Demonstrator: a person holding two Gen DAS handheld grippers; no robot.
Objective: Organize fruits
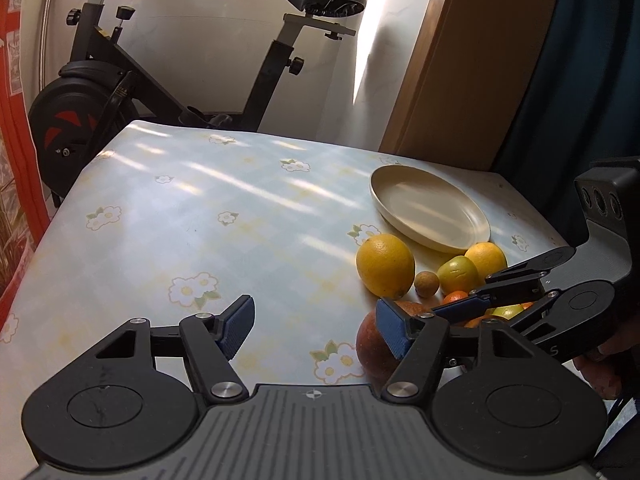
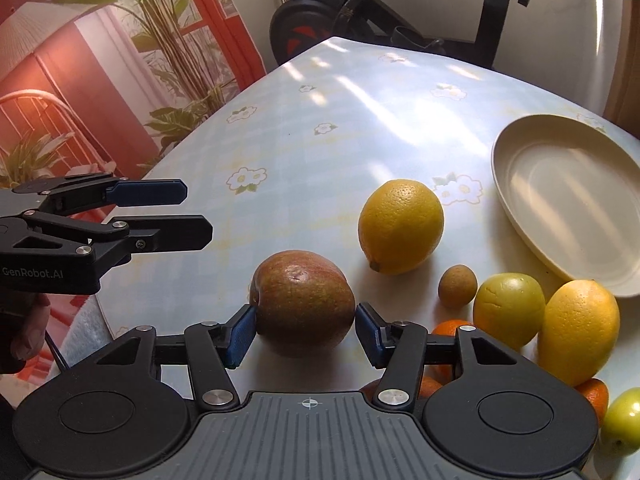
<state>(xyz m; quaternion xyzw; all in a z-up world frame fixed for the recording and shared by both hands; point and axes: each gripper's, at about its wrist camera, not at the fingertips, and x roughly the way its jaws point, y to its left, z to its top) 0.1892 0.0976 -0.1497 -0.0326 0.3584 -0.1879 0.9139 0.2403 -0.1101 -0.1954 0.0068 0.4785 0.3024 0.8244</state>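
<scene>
Right gripper (image 2: 305, 330): pads pressing the red apple (image 2: 303, 303), one on each side.
Left gripper (image 1: 316, 326): fingers spread, nothing between.
Tangerines (image 2: 452, 330): 3, half hidden by gripper and lemons.

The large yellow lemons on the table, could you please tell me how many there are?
2: one large yellow lemon lies alone left of the cream plate; the other sits below the plate's rim. More may hide behind the gripper.

plate (image 2: 568, 204) behind fruits, apple (image 2: 304, 304) leftmost

Oranges (image 2: 450, 330) mostly hidden behind the right hand-held gripper (image 2: 305, 330).
</scene>
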